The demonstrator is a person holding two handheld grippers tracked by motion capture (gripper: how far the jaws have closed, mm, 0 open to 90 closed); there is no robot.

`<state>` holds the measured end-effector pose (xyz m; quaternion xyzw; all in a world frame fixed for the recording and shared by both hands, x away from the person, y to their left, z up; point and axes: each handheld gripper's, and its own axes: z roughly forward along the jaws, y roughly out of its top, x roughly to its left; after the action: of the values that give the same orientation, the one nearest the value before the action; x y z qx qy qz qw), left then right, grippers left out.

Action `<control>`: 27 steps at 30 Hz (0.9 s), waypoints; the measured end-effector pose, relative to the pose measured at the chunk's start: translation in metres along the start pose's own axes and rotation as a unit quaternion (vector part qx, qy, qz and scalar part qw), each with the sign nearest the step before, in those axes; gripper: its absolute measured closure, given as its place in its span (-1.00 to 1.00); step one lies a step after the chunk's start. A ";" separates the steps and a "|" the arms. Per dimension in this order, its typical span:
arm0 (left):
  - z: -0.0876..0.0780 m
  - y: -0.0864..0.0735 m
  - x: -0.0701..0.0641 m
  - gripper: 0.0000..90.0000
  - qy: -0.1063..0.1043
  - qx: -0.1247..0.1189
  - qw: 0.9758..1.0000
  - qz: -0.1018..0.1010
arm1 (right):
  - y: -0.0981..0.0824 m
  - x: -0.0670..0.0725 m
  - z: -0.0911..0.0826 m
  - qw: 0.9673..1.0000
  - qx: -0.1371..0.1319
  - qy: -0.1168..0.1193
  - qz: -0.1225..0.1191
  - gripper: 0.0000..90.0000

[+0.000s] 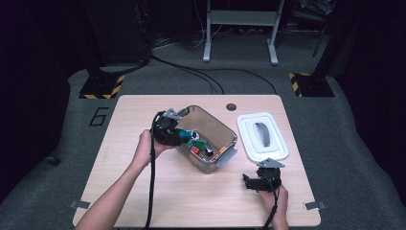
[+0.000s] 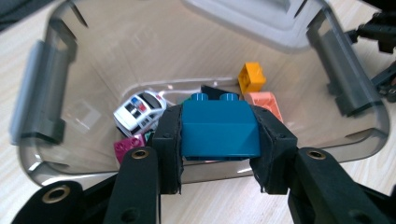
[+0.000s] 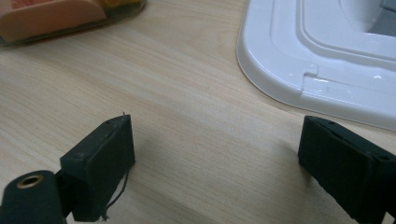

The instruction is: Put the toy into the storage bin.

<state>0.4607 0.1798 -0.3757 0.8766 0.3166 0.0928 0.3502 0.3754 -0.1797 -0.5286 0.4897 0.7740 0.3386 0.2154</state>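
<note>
My left gripper (image 2: 219, 140) is shut on a blue two-stud brick (image 2: 219, 128) and holds it over the open mouth of a clear smoky plastic box (image 1: 229, 130). In the high view that gripper (image 1: 181, 135) hangs at the box's left rim. Inside the box lie a white toy police car (image 2: 139, 111), an orange brick (image 2: 251, 77), a salmon brick (image 2: 266, 103) and a magenta brick (image 2: 128, 147). My right gripper (image 3: 217, 154) stands open just above bare wood near the table's front right, with nothing between its jaws; the high view has it (image 1: 256, 182) below the lid.
The box's white lid (image 1: 262, 136) with a grey handle lies flat to the right of the box; its rim (image 3: 317, 88) is just ahead of the right jaws. A round cable hole (image 1: 231, 107) marks the far table edge. The other gripper (image 2: 380, 42) shows past the box.
</note>
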 end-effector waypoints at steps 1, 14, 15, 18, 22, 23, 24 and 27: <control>0.002 0.000 0.000 0.31 0.000 0.001 1.000 -0.002 | 0.000 0.000 0.000 1.000 0.000 0.000 0.000 -0.78; 0.016 0.002 0.003 0.30 0.007 0.041 0.999 -0.007 | 0.000 0.000 0.000 1.000 0.001 -0.001 -0.001 -0.78; 0.017 0.002 0.004 0.30 0.007 0.042 0.999 -0.008 | 0.000 0.000 0.000 1.000 0.000 -0.001 -0.001 -0.78; 0.016 0.001 0.004 0.26 0.008 0.046 0.999 -0.010 | 0.000 0.000 0.000 1.000 0.000 0.000 0.000 -0.78; 0.010 0.000 0.005 0.04 0.011 0.042 0.999 -0.015 | 0.000 0.000 0.000 1.000 0.000 -0.001 -0.001 -0.78; 0.008 0.000 0.005 -0.01 0.015 0.039 0.999 -0.015 | 0.000 0.000 0.000 1.000 0.000 -0.001 -0.001 -0.78; 0.005 -0.001 0.005 -0.07 0.016 0.037 0.999 -0.016 | 0.000 0.000 0.000 1.000 0.000 0.000 -0.001 -0.78; -0.005 -0.005 0.005 -0.24 0.023 0.021 0.999 -0.018 | 0.000 0.000 0.000 1.000 0.000 0.000 -0.001 -0.78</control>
<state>0.4601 0.1879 -0.3757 0.8757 0.3417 0.0997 0.3263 0.3755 -0.1799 -0.5286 0.4893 0.7743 0.3383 0.2159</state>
